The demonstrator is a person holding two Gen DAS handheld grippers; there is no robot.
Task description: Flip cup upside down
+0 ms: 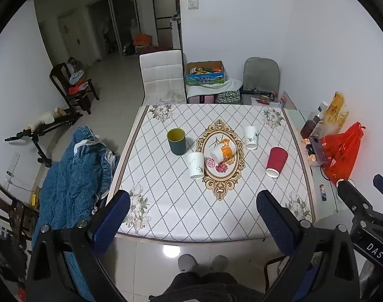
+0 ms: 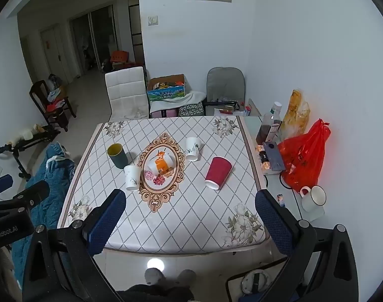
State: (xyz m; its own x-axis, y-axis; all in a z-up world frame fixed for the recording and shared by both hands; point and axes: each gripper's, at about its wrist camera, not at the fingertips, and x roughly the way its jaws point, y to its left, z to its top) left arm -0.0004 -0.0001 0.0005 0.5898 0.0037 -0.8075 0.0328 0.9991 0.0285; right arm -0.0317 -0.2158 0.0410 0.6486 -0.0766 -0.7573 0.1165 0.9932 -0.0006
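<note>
Several cups stand on the patterned table (image 1: pixel 181 211). A dark green cup with a yellow inside (image 1: pixel 176 141) (image 2: pixel 117 155) stands upright, mouth up. Two white paper cups (image 1: pixel 196 165) (image 1: pixel 251 137) stand upside down; they also show in the right wrist view (image 2: pixel 131 177) (image 2: pixel 192 148). A red paper cup (image 1: pixel 276 161) (image 2: pixel 218 172) stands upside down. A white and orange cup (image 1: pixel 222 151) (image 2: pixel 160 165) lies on its side in the middle. My left gripper (image 1: pixel 192 220) and right gripper (image 2: pixel 190 220) are both open and empty, held above the near table edge.
A red plastic bag (image 2: pixel 303 156), bottles (image 2: pixel 269 123), a phone (image 2: pixel 273 156) and a white mug (image 2: pixel 313 197) sit on the glass side table at the right. A white chair (image 1: pixel 162 78) stands behind the table. A blue blanket (image 1: pixel 73 173) lies at the left.
</note>
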